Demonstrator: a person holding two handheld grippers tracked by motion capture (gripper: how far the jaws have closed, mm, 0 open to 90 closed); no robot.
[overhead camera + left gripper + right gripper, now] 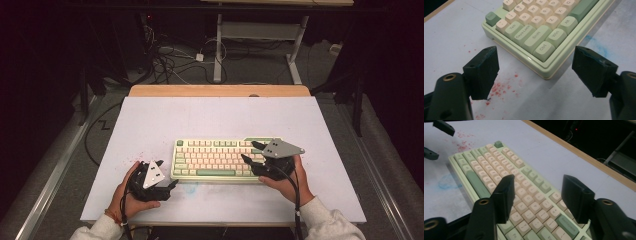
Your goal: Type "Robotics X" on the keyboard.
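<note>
You are holding both black two-jaw grippers open at the pale green and cream keyboard.

Your left gripper is resting with its jaws spread, nothing between them, just beside the keyboard at its near left corner on the white table. Your right gripper is hovering over the keyboard's right end, jaws apart, gripping nothing.

Matt plastic keyboard in pale green and cream, smooth keycaps; black matt plastic on left claw and right claw; smooth white surface, wood along far edge.
</note>
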